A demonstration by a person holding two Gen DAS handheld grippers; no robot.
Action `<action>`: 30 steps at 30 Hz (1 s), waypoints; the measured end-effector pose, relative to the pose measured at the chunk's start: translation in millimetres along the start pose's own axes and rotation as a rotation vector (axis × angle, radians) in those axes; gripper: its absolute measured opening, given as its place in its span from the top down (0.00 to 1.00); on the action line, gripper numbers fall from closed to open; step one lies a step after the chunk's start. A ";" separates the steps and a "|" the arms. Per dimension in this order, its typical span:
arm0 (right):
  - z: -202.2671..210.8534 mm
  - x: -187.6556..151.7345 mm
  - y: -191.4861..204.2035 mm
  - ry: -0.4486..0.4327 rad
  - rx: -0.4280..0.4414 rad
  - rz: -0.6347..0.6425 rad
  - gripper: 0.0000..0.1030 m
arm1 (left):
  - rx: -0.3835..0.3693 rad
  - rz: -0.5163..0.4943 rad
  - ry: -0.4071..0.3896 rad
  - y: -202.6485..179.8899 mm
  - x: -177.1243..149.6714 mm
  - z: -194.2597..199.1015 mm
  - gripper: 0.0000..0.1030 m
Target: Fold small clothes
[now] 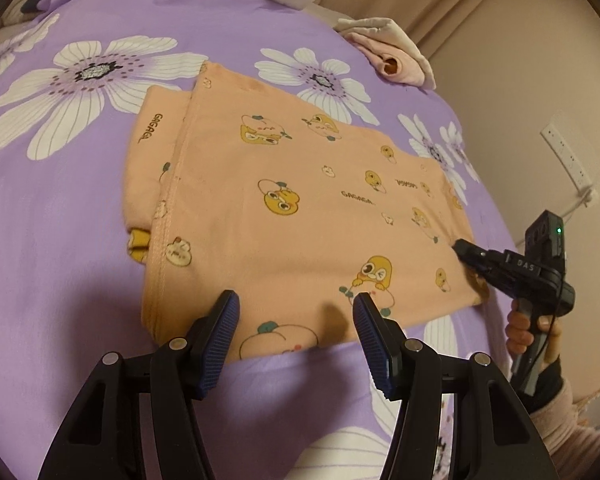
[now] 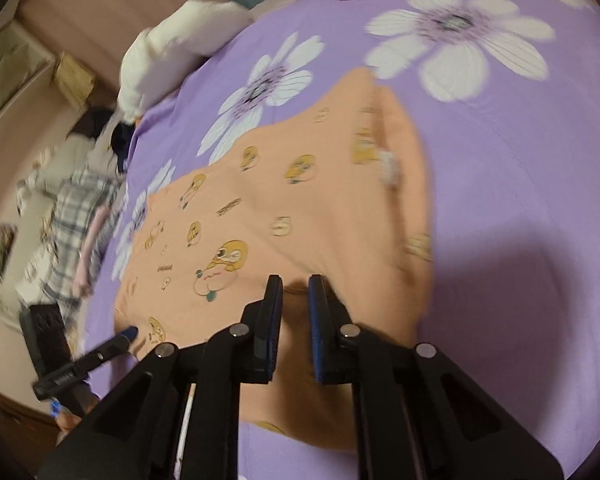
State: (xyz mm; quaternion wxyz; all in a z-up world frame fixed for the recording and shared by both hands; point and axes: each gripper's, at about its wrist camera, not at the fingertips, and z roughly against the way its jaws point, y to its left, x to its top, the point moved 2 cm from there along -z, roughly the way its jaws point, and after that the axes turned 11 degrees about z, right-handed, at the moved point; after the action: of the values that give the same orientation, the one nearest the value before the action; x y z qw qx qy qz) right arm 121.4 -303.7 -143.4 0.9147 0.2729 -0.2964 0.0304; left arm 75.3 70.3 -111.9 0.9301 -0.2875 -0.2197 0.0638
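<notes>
Lying flat on the purple flowered bedspread (image 1: 80, 208), the peach garment (image 1: 292, 200) is a thin, printed knit, already doubled over itself, with a stitched hem running along one side. It looks light and limp; I judge it will drape and sag the moment an edge is lifted, and the layers may slide apart unless both are pinched together. Nothing here is fragile, but the soft bed under it gives way, so a pinch has to catch cloth and not bedspread. The best holds seem to be the two corners of the garment's near edge, one for each claw, so the fold can travel evenly.

At that near edge, the left claw (image 1: 296, 320) hovers wide, its blue pads either side of a printed figure, tilted downward and not touching cloth. At the garment's right-hand edge, the right claw (image 2: 294, 300) is angled down and drawn narrow; in its own view a ridge of peach fabric sits in the slim gap between the pads, though blur keeps me from telling how firmly it is caught. A hand (image 1: 528, 328) in a pink sleeve (image 1: 572, 424) grips its handle.

Beyond the garment's far corner, other pale clothes (image 1: 384, 48) lie bunched.
</notes>
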 end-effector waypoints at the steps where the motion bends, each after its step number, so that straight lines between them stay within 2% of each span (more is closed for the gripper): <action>1: 3.8 -1.9 -4.8 -0.005 0.017 -0.019 0.90 | 0.004 -0.003 -0.001 -0.3 -1.5 1.1 0.44; 4: 20.7 -10.9 -12.5 -0.027 0.032 -0.038 0.87 | 0.024 -0.006 -0.003 -1.1 -5.7 5.4 0.44; 7: 36.3 -15.5 -10.2 -0.043 -0.006 0.001 0.85 | 0.059 -0.017 -0.005 -4.9 -8.5 11.0 0.44; 10: 51.1 -15.7 -3.6 -0.070 -0.072 0.065 0.73 | 0.095 -0.046 -0.021 -12.1 -11.9 19.8 0.43; 12: 60.7 -14.5 3.7 -0.097 -0.104 0.115 0.73 | 0.096 -0.066 -0.042 -20.2 -10.9 27.7 0.43; 17: 69.1 -8.5 26.0 -0.158 -0.041 0.199 0.73 | 0.083 -0.089 -0.089 -39.3 5.8 32.3 0.43; 19: 61.8 -8.3 34.0 -0.150 -0.023 0.228 0.73 | 0.079 -0.083 -0.098 -43.1 13.5 26.0 0.43; 22: 43.7 -15.1 44.1 -0.106 -0.045 0.273 0.73 | 0.105 -0.068 -0.086 -42.8 19.8 9.4 0.43; 27: 22.1 -35.1 45.8 -0.013 -0.117 0.315 0.73 | 0.172 -0.056 -0.037 -32.8 12.6 -10.5 0.43; 30: 19.9 -46.4 40.0 0.020 -0.145 0.327 0.75 | 0.185 -0.048 -0.017 -25.5 4.5 -13.3 0.43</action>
State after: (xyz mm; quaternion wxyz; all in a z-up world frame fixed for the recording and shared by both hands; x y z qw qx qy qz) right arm 64.1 -275.1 -136.6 0.9179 0.1538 -0.3290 0.1600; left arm 85.1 43.6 -105.7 0.9519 -0.1947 -0.2277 0.0638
